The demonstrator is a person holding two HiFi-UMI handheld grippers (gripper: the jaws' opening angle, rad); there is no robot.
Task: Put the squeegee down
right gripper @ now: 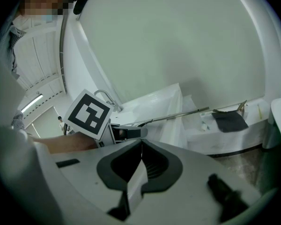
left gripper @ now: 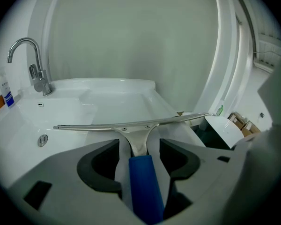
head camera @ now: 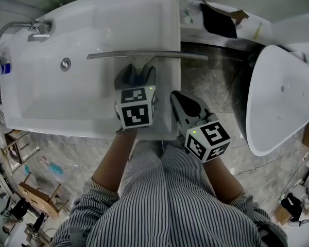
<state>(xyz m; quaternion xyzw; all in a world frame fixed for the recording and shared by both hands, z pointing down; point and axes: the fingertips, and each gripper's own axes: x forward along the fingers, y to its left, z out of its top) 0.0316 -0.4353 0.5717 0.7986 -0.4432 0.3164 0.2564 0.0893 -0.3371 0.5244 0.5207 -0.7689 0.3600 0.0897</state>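
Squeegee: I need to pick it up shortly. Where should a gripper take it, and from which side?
Grip the blue handle, coming from the person's side with jaws closing across it. It is narrow and points back from the wide blade, which lies crosswise on the sink.

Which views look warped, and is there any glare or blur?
Left gripper view: fisheye bows the squeegee blade, corners go black. Right gripper view: same warp, mosaic patch top left. Head view: even light, sink rim bulges, no harsh glare.
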